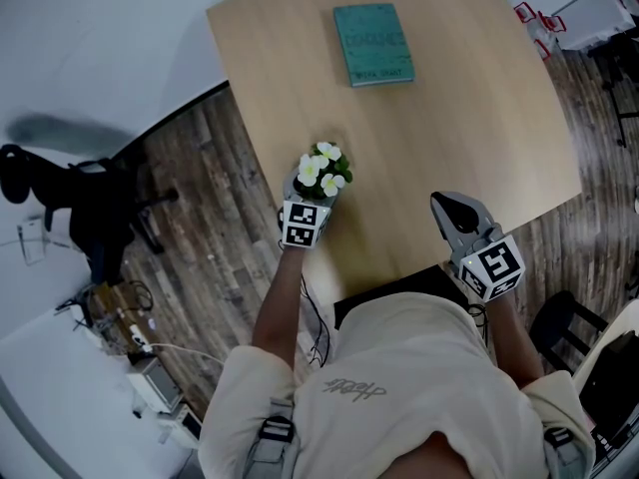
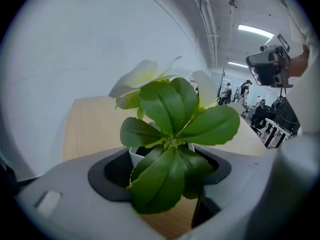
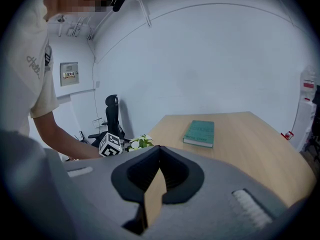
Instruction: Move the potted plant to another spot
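The potted plant [image 1: 321,169], with white flowers and green leaves in a small white pot [image 2: 134,156], is near the left edge of the wooden table [image 1: 479,118]. My left gripper [image 1: 318,194] reaches in from the near side with a jaw on each side of the pot. In the left gripper view [image 2: 167,170] the pot fills the gap between the pads, and leaves hide its right side. My right gripper [image 1: 442,206] hovers over the table's near edge, shut and empty; its tips [image 3: 159,151] meet. The plant [image 3: 140,142] shows small in the right gripper view.
A teal book [image 1: 372,44] lies flat at the far middle of the table, also the book [image 3: 200,133] ahead of my right gripper. A black office chair [image 1: 90,208] stands on the wood floor to the left. Another chair [image 1: 569,327] stands at the near right.
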A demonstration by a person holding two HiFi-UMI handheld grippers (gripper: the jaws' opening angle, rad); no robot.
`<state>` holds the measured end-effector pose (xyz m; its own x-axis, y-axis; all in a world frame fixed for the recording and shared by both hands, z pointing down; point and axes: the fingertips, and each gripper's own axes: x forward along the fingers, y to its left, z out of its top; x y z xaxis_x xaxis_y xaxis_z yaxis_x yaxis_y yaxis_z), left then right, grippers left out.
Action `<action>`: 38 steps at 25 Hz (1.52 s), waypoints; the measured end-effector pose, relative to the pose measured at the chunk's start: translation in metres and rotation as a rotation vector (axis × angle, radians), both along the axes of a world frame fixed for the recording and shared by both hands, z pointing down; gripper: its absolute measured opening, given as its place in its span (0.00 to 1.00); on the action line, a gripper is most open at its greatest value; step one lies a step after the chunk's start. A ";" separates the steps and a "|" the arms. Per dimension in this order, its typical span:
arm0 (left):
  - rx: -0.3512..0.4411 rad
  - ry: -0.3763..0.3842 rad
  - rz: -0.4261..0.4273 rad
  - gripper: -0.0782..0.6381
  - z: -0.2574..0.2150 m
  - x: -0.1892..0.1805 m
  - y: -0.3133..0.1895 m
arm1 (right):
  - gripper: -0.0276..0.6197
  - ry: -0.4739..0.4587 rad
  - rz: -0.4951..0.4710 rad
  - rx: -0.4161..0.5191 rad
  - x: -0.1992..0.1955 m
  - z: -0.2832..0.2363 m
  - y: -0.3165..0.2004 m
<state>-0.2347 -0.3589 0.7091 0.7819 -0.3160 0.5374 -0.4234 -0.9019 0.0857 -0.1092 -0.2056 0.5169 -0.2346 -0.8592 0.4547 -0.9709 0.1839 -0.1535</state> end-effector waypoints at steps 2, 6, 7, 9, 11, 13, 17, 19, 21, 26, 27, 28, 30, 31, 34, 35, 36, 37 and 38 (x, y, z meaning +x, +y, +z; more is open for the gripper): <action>-0.001 -0.012 -0.006 0.63 -0.004 -0.002 0.001 | 0.05 -0.002 -0.001 0.004 -0.002 0.000 0.002; -0.027 -0.006 -0.022 0.63 -0.011 -0.010 0.006 | 0.05 -0.013 -0.009 0.020 -0.006 -0.002 0.002; -0.031 -0.005 -0.026 0.63 -0.012 -0.012 0.007 | 0.05 -0.016 -0.012 0.025 -0.007 -0.003 0.001; -0.030 -0.002 -0.035 0.63 -0.016 -0.018 0.010 | 0.05 -0.019 -0.022 0.036 -0.010 -0.005 0.001; -0.023 0.006 -0.053 0.63 -0.024 -0.025 0.014 | 0.05 -0.023 -0.033 0.046 -0.013 -0.007 0.001; -0.020 0.018 -0.080 0.63 -0.035 -0.034 0.018 | 0.05 -0.028 -0.046 0.057 -0.018 -0.009 0.001; -0.018 0.040 -0.147 0.63 -0.060 -0.055 0.027 | 0.05 -0.039 -0.078 0.086 -0.028 -0.013 -0.001; -0.009 0.038 -0.175 0.63 -0.072 -0.067 0.033 | 0.05 -0.045 -0.099 0.099 -0.035 -0.015 -0.003; 0.001 0.033 -0.200 0.63 -0.084 -0.079 0.041 | 0.05 -0.052 -0.122 0.113 -0.042 -0.017 -0.006; 0.033 0.019 -0.238 0.63 -0.108 -0.107 0.067 | 0.05 -0.067 -0.173 0.145 -0.061 -0.022 -0.008; 0.039 0.021 -0.248 0.63 -0.112 -0.112 0.071 | 0.05 -0.067 -0.182 0.152 -0.064 -0.023 -0.008; 0.044 0.025 -0.258 0.63 -0.115 -0.117 0.074 | 0.05 -0.065 -0.190 0.159 -0.066 -0.024 -0.009; 0.051 0.033 -0.278 0.63 -0.120 -0.127 0.082 | 0.05 -0.060 -0.199 0.173 -0.069 -0.027 -0.008; 0.052 0.038 -0.287 0.63 -0.123 -0.131 0.085 | 0.05 -0.056 -0.200 0.179 -0.070 -0.028 -0.008; 0.054 0.051 -0.302 0.63 -0.132 -0.141 0.095 | 0.05 -0.044 -0.199 0.194 -0.071 -0.032 -0.005; 0.056 0.055 -0.303 0.63 -0.136 -0.143 0.097 | 0.05 -0.040 -0.196 0.196 -0.070 -0.033 -0.003; 0.062 0.058 -0.301 0.63 -0.141 -0.144 0.099 | 0.05 -0.036 -0.192 0.198 -0.069 -0.033 -0.002; 0.068 0.060 -0.298 0.63 -0.147 -0.144 0.100 | 0.05 -0.032 -0.187 0.198 -0.067 -0.033 0.000; 0.077 0.065 -0.293 0.63 -0.152 -0.144 0.101 | 0.05 -0.028 -0.180 0.199 -0.065 -0.033 0.001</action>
<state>-0.3785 -0.2577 0.5566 0.6835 -0.5705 0.4553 -0.6620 -0.7473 0.0574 -0.1740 -0.2041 0.4839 -0.4019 -0.8744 0.2719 -0.9157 0.3827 -0.1230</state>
